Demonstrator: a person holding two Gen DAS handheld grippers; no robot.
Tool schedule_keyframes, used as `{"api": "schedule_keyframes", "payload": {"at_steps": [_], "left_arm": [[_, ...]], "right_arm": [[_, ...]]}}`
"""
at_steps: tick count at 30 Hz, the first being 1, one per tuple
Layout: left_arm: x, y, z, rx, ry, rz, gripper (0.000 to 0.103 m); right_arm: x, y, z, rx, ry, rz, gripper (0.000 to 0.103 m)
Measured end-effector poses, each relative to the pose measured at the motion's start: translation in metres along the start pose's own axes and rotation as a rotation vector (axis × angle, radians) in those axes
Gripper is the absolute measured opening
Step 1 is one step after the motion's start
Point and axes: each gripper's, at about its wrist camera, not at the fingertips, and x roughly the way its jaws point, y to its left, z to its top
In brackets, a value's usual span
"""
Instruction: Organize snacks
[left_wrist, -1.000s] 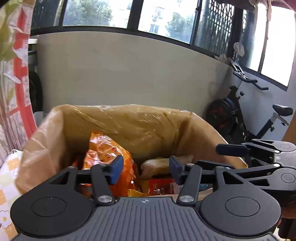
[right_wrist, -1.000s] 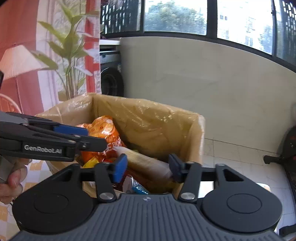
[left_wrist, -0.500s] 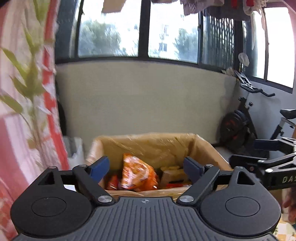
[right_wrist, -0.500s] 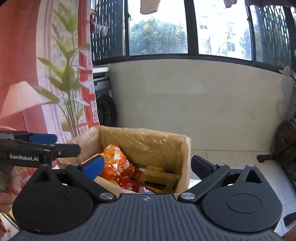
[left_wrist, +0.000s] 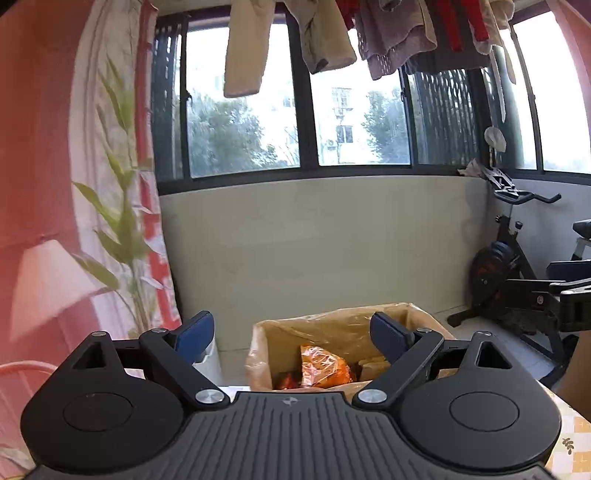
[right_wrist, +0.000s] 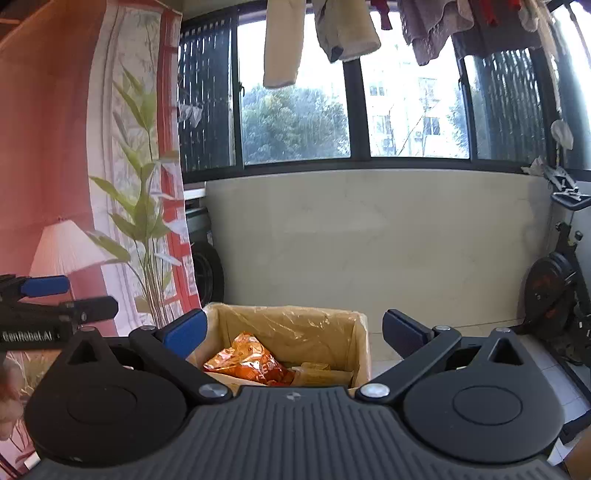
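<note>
1. Both grippers have pulled back and up from the brown cardboard box lined with clear plastic (left_wrist: 332, 325): a second ago their blue pads hung over its contents, and the box now sits smaller and lower in each view.
2. Left gripper (left_wrist: 291, 338) has just been opening its jaws; they stand wide apart with nothing between them. The right gripper (right_wrist: 295, 332) is spread wide too, released and empty, its jaws likewise just opened.
3. Two grippers show in all, each with two blue-padded fingers (right_wrist: 184, 330).
4. One crinkled orange foil snack bag (right_wrist: 251, 360) lies inside the box, left of centre, leaning on other packets, among them a pale tan one (right_wrist: 317, 369) and red ones; their number cannot be told.
5. Seen between the open fingers, the bag is beyond the tips and well apart from them.
6. A patch of pale checked tablecloth (left_wrist: 576, 439) shows at the lower right of the left wrist view.
7. Beyond stand a pale low wall (right_wrist: 369, 229), dark-framed windows, hanging laundry (left_wrist: 325, 33), one black exercise bike (left_wrist: 509, 266) and a curtain printed with green leaves (right_wrist: 140, 206).
</note>
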Motion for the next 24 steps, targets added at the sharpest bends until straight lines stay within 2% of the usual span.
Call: {"api": "schedule_keyframes", "payload": {"at_steps": [5, 12, 24], "left_arm": [[-0.027, 0.002, 0.005, -0.055, -0.004, 0.020, 0.093], [-0.032, 0.010, -0.001, -0.107, 0.012, 0.012, 0.093], [-0.042, 0.009, -0.006, -0.108, 0.005, 0.022, 0.093]], "right_arm": [[-0.020, 0.014, -0.001, -0.002, -0.020, -0.006, 0.103], [-0.036, 0.021, -0.007, 0.017, -0.022, -0.002, 0.103], [-0.041, 0.021, -0.013, 0.016, -0.008, -0.033, 0.103]]}}
